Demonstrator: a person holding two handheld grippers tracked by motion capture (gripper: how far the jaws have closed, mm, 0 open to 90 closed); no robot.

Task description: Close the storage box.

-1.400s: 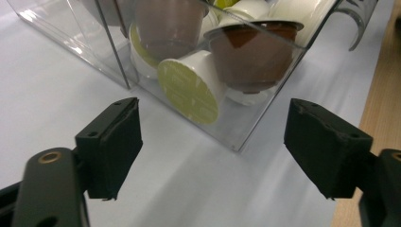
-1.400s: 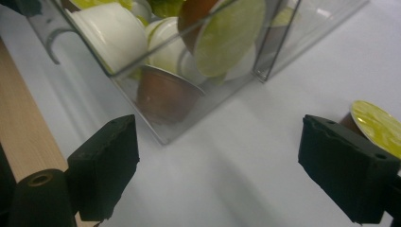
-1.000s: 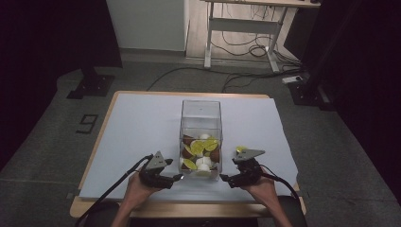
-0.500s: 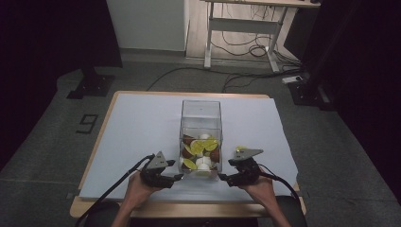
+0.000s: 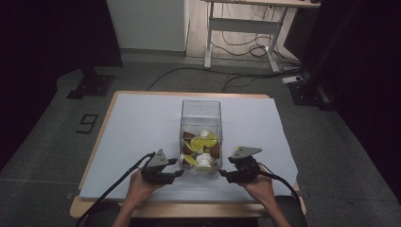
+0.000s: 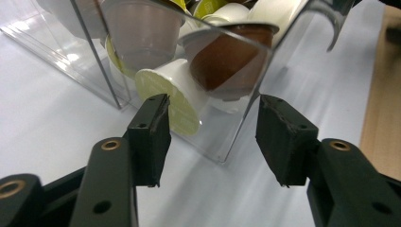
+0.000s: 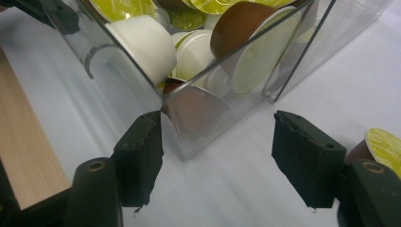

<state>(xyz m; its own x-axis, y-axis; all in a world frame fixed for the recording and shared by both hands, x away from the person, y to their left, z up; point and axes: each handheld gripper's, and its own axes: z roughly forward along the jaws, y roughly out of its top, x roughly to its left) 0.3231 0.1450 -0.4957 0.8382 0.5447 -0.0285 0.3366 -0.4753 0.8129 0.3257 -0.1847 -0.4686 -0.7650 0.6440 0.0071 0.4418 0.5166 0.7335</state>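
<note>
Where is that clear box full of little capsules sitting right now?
In the high view the clear box stands mid-table on the white mat, its near end between the left gripper and right gripper.

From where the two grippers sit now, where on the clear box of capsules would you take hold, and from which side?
Grip the clear box at its two near bottom corners, one gripper from each side. Its walls are thin, flat and upright, so each corner edge fits between jaws. The left gripper and right gripper each straddle a corner already; their jaws have just been closing but do not yet press. Probably lift both together, since the coffee capsules add weight.
</note>
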